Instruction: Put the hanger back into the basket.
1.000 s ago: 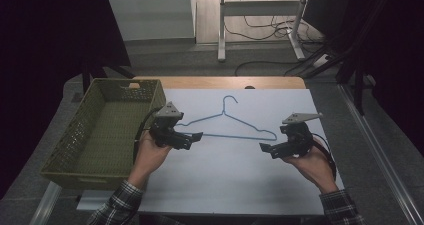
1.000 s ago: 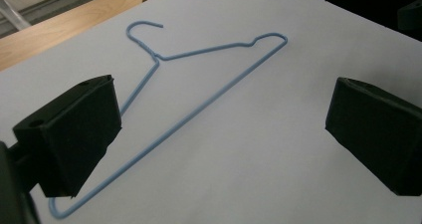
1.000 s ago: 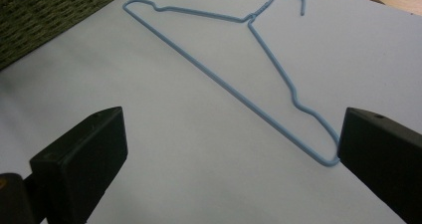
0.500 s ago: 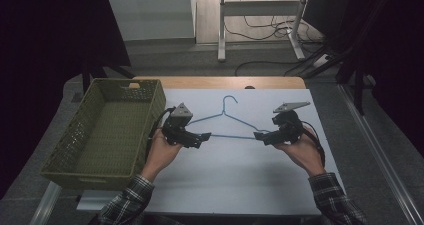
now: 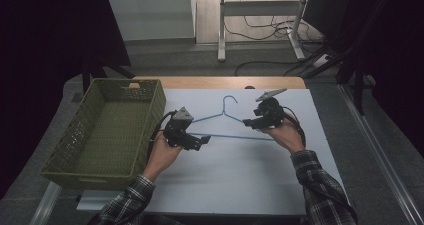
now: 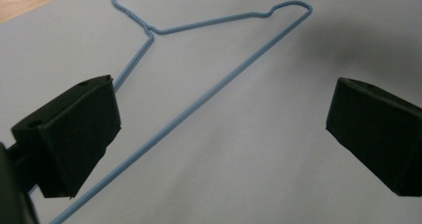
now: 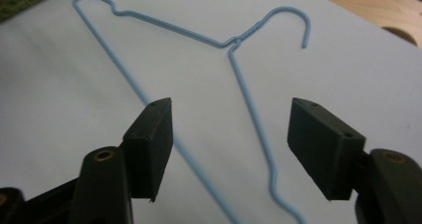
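Hanger (image 5: 227,122) of blue wire lay flat on the white surface (image 5: 240,175) in the high view, right of a green basket (image 5: 107,130). The left claw (image 5: 202,142) hovered at its left end, the right claw (image 5: 248,122) at its right shoulder. In the left gripper view, the left claw (image 6: 224,134) stood released, the hanger (image 6: 209,92) running between its jaws. In the right gripper view, the right claw (image 7: 231,142) was released too, straddling the hanger (image 7: 239,84).

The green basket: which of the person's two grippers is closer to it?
Left. The left gripper hovers just beside the green basket, while the right gripper is farther off, across the blue hanger.
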The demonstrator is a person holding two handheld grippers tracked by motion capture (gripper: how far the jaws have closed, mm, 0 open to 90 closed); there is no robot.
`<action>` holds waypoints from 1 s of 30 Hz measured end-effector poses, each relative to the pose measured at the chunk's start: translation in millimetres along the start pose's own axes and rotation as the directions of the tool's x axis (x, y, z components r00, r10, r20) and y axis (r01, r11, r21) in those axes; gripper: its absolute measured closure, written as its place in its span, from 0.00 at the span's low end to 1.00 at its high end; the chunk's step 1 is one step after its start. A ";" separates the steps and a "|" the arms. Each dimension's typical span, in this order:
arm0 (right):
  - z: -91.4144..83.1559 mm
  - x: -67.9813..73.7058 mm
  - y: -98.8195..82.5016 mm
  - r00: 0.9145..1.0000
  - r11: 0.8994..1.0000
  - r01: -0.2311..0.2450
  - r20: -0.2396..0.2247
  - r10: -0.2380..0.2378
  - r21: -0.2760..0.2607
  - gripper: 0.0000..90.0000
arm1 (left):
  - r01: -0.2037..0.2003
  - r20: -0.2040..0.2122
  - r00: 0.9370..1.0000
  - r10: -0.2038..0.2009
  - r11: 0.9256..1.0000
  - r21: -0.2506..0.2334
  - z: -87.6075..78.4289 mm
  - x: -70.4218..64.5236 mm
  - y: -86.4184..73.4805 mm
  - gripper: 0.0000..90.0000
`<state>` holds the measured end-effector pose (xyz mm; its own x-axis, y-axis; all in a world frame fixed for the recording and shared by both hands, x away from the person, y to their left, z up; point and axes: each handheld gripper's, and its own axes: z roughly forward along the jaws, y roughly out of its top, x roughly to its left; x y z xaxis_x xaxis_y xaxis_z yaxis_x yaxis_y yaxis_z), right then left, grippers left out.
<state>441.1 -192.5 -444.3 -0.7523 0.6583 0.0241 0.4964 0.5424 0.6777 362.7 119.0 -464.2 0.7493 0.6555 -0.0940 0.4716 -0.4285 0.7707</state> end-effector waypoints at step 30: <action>101.0 -28.7 12.5 0.975 0.965 0.216 -0.082 -0.205 0.151 0.95 | 0.026 -0.012 1.000 -0.026 0.998 0.062 18.1 11.6 -10.4 0.01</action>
<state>512.7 -151.9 -510.7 -0.8711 0.4880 -0.0556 0.3821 0.7443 0.5477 374.8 119.8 -484.7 0.7311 0.6740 -0.1059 0.5189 -0.4486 0.7276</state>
